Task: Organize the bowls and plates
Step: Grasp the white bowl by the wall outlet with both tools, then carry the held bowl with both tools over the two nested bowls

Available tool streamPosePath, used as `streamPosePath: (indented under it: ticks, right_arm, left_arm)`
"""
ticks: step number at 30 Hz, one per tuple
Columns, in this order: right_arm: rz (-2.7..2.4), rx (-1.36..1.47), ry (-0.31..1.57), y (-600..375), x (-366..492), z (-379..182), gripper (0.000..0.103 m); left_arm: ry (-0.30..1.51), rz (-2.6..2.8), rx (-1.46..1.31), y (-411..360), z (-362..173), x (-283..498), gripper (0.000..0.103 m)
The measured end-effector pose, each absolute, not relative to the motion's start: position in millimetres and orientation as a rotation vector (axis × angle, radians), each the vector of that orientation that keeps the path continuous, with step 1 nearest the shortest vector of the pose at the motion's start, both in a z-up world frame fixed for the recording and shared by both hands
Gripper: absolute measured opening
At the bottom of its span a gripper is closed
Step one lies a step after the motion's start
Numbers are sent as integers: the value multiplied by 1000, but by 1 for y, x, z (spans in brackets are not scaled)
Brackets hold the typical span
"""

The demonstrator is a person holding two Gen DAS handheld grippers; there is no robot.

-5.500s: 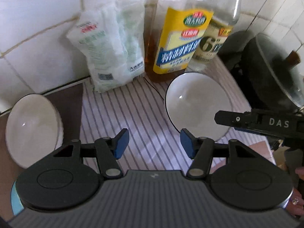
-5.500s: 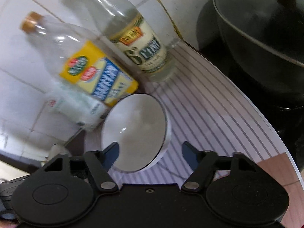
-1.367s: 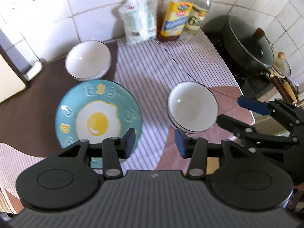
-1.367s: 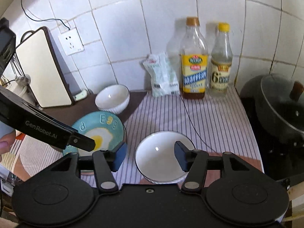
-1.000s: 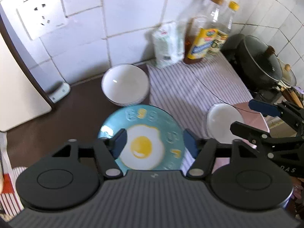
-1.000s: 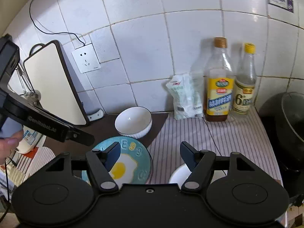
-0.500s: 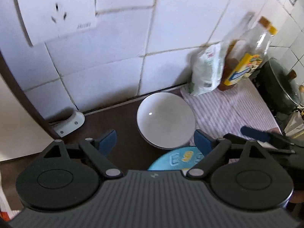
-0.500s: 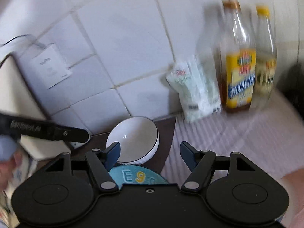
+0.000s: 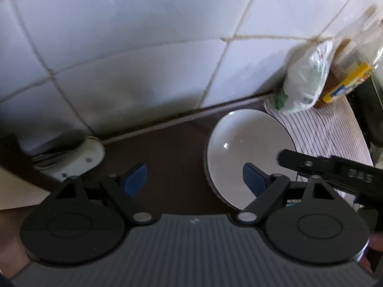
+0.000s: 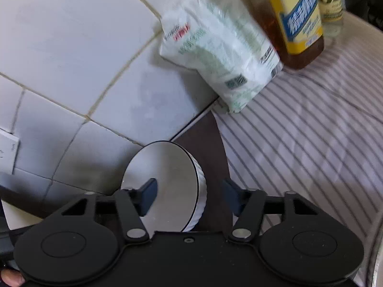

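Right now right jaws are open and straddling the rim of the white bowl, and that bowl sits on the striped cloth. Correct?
Not quite. The white bowl sits on the dark brown counter, beside the striped cloth, not on it; the right wrist view shows this. The rest holds: the right gripper is open, one jaw inside the bowl and one outside, straddling the rim.
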State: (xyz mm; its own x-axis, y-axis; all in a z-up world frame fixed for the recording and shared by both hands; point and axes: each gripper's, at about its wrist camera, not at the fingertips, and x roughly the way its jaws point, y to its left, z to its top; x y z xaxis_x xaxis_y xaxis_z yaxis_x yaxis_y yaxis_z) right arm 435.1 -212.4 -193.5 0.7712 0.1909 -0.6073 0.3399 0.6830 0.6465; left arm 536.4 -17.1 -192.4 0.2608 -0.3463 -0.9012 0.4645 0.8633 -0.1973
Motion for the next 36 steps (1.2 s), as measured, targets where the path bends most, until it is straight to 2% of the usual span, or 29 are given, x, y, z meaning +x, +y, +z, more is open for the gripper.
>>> streamPosePath:
  ticks: [1, 2, 3, 5, 7, 8, 9, 16, 26, 36]
  right_arm:
    - [-87, 824, 714, -213, 438, -196, 39]
    - [-107, 794, 723, -212, 440, -196, 16]
    - [-145, 753, 730, -211, 441, -197, 13]
    - [-159, 726, 711, -211, 442, -198, 7]
    - [-162, 735, 695, -212, 438, -201, 7]
    - [-158, 737, 689, -212, 437, -201, 7]
    - [-151, 733, 683, -211, 435, -201, 7]
    - [-113, 751, 655, -211, 424, -195, 12]
    - [-70, 722, 572, -215, 366, -142, 13]
    - [-79, 702, 516, -244, 286, -102, 14]
  left_arm:
    - [1201, -562, 120, -20, -195, 537, 82]
    - [1220, -568, 123, -22, -199, 539, 78]
    - [1236, -561, 127, -24, -202, 541, 68]
    - [1250, -546, 147, -27, -208, 544, 55]
    - [1280, -575, 118, -27, -210, 545, 38]
    - [1311, -593, 79, -26, -210, 546, 23]
    - [1342, -606, 33, -25, -210, 546, 12]
    - [1290, -555, 101, -41, -195, 531, 11]
    - [1193, -616, 100, -43, -123, 482, 11]
    - [1148, -743, 192, -85, -68, 416, 11]
